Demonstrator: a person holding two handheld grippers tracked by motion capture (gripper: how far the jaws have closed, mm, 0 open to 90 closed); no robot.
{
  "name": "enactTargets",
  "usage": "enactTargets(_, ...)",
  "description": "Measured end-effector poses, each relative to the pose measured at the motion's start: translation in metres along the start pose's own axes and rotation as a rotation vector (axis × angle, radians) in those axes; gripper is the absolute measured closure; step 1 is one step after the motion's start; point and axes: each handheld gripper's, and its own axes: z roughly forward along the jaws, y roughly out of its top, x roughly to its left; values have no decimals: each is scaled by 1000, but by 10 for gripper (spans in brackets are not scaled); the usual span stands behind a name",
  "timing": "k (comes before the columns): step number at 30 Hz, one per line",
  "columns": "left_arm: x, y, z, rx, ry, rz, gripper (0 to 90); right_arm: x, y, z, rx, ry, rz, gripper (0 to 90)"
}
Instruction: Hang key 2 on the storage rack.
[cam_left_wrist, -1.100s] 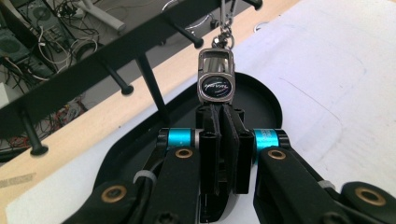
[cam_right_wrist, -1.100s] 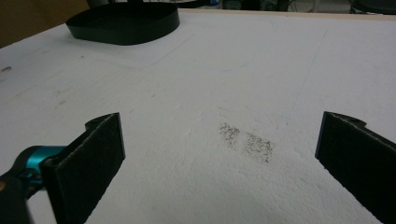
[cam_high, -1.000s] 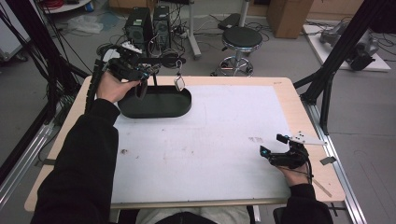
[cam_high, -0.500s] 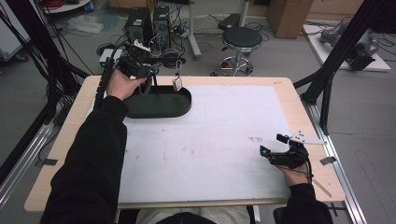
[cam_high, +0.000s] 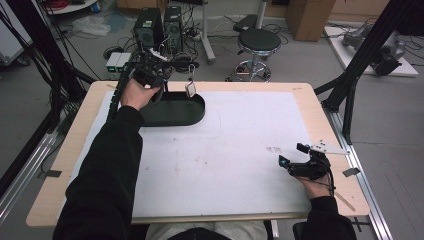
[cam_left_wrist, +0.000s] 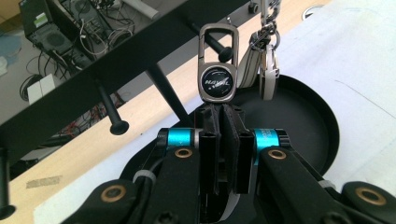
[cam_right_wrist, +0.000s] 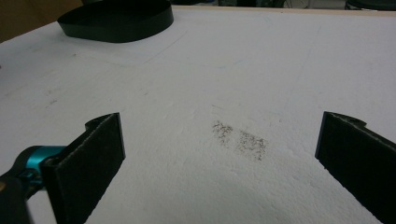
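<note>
Clenching a key fob (cam_left_wrist: 215, 80) mid-frame, the left tool (cam_left_wrist: 222, 114) reveals dangling keys (cam_left_wrist: 264, 70) over the black tray (cam_left_wrist: 322, 126); lower right, the right tool (cam_high: 292, 159) is released.

A wooden table (cam_high: 320, 107) topped with a white foam sheet (cam_high: 240, 145) stands on a grey concrete floor (cam_high: 390, 125). Beyond its far edge sit a black round stool (cam_high: 257, 40), two computer towers (cam_high: 159, 25) (amid tangled cables) and a cardboard box (cam_high: 305, 17). Black frame struts (cam_high: 360, 65) rise at both sides under even indoor light.
</note>
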Motion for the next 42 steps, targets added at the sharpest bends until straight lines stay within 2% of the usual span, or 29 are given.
enactTargets(4, -1, 3, 4, -22, 29, 2, 848, 1, 0, -1, 2, 3, 2, 6)
enactTargets(9, -1, 2, 11, -36, 44, -6, 848, 0, 0, 0, -1, 0, 0, 6)
enactTargets(21, 5, 0, 13, -50, 15, -14, 831, 1, 0, 1, 7, 5, -1, 6)
enactTargets(22, 4, 0, 12, -46, 19, -19, 808, 1, 0, 2, 8, 4, 2, 6)
enactTargets(23, 4, 1, 11, -51, 21, -23, 732, 1, 0, 2, 6, 6, -1, 6)
enactTargets(24, 3, 1, 9, -59, 12, -28, 647, 1, 0, 2, 6, 6, -1, 6)
enactTargets(26, 1, 2, 5, -67, -24, -32, 543, 1, 0, 3, 6, 5, -3, 6)
enactTargets(30, -5, 3, -4, -69, -85, -2, 397, 1, 0, 2, 6, 5, -1, 6)
enactTargets(35, -11, 1, -16, -60, -155, 39, 151, 1, 0, 1, 2, 2, -4, 6)
enactTargets(38, -14, -2, -26, -88, -197, 46, 118, 2, 0, 1, 3, 3, 0, 6)
enactTargets(42, -15, -11, -37, -114, -224, 42, 76, 2, 1, 1, 5, 4, 0, 6)
